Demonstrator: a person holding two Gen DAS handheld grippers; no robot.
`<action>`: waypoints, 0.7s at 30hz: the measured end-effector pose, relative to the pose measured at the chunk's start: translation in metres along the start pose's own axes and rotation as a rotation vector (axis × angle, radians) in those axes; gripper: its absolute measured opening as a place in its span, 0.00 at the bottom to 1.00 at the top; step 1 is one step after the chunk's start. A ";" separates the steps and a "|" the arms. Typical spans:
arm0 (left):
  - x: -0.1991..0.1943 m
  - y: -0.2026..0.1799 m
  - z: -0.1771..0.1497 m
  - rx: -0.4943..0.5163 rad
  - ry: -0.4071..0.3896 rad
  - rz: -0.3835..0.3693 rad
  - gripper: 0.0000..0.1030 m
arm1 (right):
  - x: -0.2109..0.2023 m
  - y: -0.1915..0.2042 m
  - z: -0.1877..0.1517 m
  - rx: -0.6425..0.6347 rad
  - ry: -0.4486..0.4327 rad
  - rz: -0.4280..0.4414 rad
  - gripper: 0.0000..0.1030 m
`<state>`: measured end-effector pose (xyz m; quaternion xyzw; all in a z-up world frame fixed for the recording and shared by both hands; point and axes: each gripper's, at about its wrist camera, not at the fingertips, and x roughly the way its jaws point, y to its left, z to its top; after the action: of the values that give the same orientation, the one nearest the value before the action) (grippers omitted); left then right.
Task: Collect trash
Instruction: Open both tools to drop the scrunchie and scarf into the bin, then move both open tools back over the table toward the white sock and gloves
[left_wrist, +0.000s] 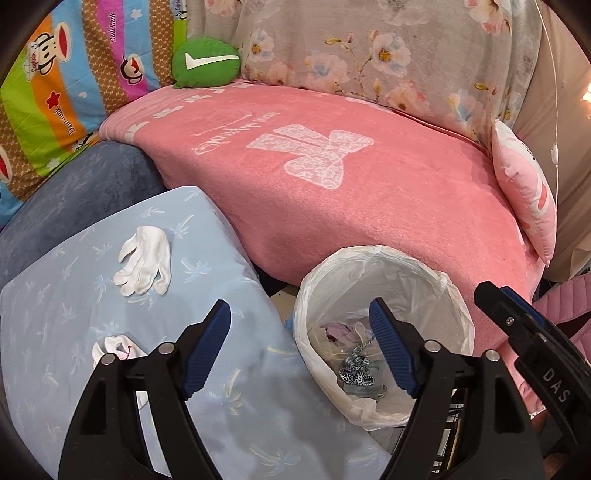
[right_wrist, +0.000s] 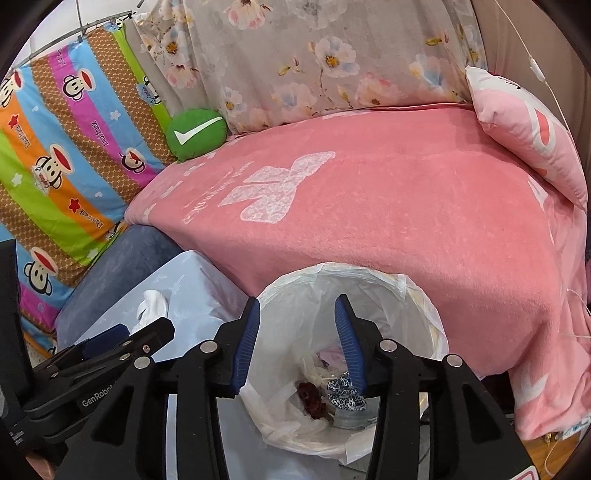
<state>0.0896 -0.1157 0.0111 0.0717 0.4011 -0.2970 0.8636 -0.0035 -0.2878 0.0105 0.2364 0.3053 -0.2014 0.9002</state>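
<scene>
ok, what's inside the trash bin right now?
Inside the lined trash bin: a leopard-print scrap, a dark red crumpled piece, and pale plastic wrappers. Anything beneath them is covered; the right gripper hides part too.

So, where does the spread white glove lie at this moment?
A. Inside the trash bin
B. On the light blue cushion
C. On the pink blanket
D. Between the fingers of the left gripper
B. In the left wrist view the white glove lies flat on the light blue cushion, left of the trash bin, and the left gripper is open and empty.
</scene>
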 end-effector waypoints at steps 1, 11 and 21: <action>-0.001 0.001 -0.001 -0.002 -0.001 0.001 0.72 | -0.001 0.002 0.000 -0.004 -0.001 0.000 0.42; -0.007 0.022 -0.010 -0.026 -0.001 0.037 0.73 | 0.001 0.020 -0.007 -0.040 0.016 0.022 0.45; -0.001 0.080 -0.029 -0.119 0.042 0.115 0.74 | 0.022 0.060 -0.025 -0.106 0.076 0.062 0.45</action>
<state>0.1160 -0.0402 -0.0169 0.0492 0.4311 -0.2209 0.8734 0.0317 -0.2306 -0.0030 0.2051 0.3419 -0.1481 0.9050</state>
